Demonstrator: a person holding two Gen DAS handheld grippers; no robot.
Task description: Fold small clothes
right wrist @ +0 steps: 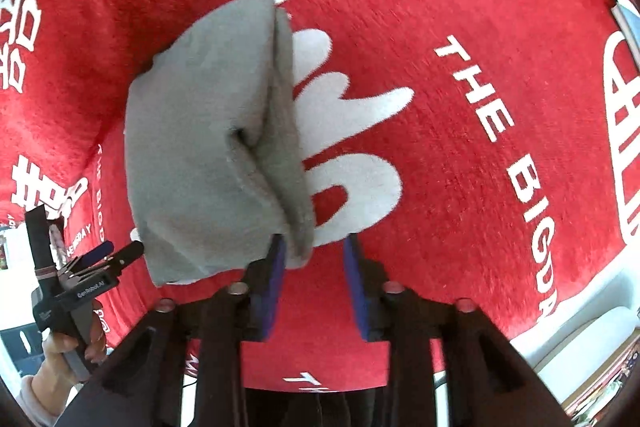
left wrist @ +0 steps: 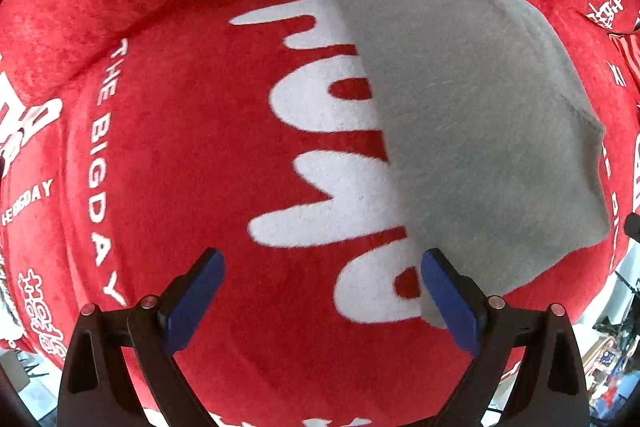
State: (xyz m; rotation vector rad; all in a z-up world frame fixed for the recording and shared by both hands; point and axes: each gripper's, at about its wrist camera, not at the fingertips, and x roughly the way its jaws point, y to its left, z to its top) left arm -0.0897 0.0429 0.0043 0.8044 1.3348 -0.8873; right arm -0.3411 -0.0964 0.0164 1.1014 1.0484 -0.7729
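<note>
Underneath everything in the left wrist view lies a red cloth (left wrist: 168,155) printed with big white letters and the line "THE BIGDAY", filling nearly the whole frame. On it, to the right and reaching far back, rests the grey folded garment (left wrist: 472,115), its near corner just beside the right blue pad. Room clutter shows past the cloth's near right edge, too blurred to name. The left gripper (left wrist: 322,291) hovers above the cloth with its jaws spread wide and nothing between them; whether the right pad touches the garment I cannot tell.

Over in the right wrist view the same red cloth (right wrist: 460,27) spreads under the garment (right wrist: 208,147), which sits left of centre, doubled over with a fold line running near to far. The right gripper (right wrist: 314,247) has its jaws partly open, empty, the left pad right at the garment's near edge. At the near left a hand (right wrist: 60,351) holds the left gripper (right wrist: 116,253), angled toward the garment's near left corner.
</note>
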